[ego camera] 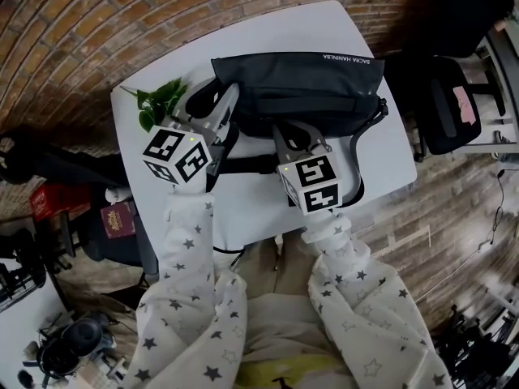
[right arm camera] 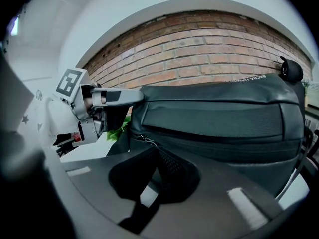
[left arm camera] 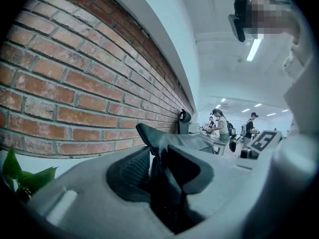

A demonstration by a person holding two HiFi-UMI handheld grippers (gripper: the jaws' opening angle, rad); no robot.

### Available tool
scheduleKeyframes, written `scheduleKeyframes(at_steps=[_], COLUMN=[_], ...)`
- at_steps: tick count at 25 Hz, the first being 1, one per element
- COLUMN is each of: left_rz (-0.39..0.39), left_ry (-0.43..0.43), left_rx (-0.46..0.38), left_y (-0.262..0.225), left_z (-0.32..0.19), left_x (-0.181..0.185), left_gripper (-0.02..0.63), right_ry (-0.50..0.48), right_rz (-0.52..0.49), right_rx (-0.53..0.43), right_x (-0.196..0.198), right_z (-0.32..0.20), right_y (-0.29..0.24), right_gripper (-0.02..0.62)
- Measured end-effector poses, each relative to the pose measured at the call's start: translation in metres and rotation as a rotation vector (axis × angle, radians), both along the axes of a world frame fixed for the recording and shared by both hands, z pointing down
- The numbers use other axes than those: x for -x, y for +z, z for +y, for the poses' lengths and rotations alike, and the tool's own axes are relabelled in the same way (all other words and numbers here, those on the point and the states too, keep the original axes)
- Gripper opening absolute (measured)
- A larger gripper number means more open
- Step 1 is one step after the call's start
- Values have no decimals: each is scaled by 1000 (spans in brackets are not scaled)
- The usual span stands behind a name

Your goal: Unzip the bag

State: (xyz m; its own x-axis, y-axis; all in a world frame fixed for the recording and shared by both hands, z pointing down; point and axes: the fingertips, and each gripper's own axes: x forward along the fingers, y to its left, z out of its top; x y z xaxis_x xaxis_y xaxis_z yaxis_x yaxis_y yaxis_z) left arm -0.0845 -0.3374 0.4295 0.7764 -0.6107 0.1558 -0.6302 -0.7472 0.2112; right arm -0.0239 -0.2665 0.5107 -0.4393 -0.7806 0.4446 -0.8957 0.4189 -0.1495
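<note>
While left gripper [ego camera: 213, 104] clamps the bag [ego camera: 302, 83], right gripper [ego camera: 297, 134] faces it.

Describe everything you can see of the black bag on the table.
The bag is black soft-looking fabric, long, resting on the table, white lettering along one edge. Its zip looks closed; its strap trails toward the person. The left gripper pinches fabric at one end; the right gripper, jaws shut, sits by the zip pull.

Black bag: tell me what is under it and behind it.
The black bag rests on the white table; a brick wall stands behind it. Anything lying beneath the bag is covered.
</note>
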Motion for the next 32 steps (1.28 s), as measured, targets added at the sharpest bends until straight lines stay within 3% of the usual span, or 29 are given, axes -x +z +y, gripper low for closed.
scheduleKeyframes(at_steps=[32], left_rz=[-11], left_ry=[-44], left_rx=[4], left_y=[1], left_z=[-7], left_x=[1], left_gripper=[109], right_ry=[159], right_rz=[54], right_rx=[8], right_x=[-65], right_z=[2], right_y=[-1], right_gripper=[17])
